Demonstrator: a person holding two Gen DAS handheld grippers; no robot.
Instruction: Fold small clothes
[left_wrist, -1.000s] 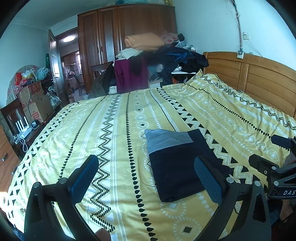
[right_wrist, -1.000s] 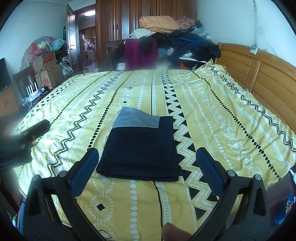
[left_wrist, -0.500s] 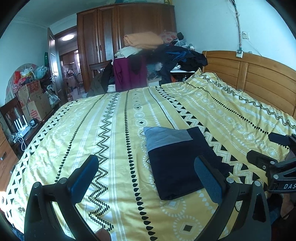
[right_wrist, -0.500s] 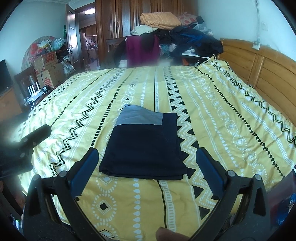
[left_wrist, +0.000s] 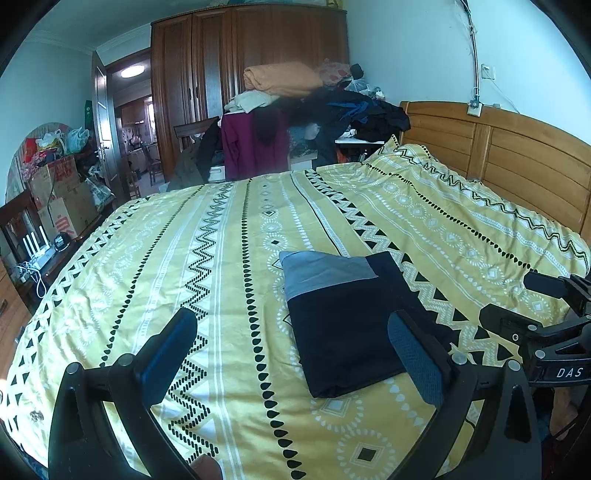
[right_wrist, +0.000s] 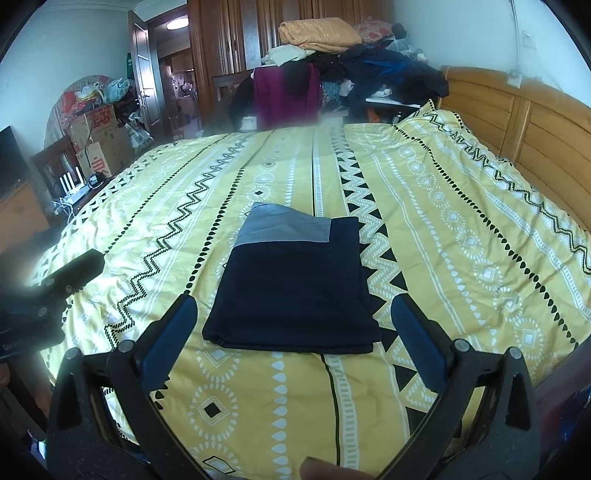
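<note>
The dark garment (right_wrist: 295, 280) lies folded on the bed (right_wrist: 461, 229); both the left gripper (left_wrist: 295, 354) and the right gripper (right_wrist: 291, 339) hang wide and empty (a careless brush could rumple its edges

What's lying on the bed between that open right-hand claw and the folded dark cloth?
Nothing but bare yellow patterned bedspread. In the right wrist view, the open right gripper hangs just short of the folded dark garment.
</note>
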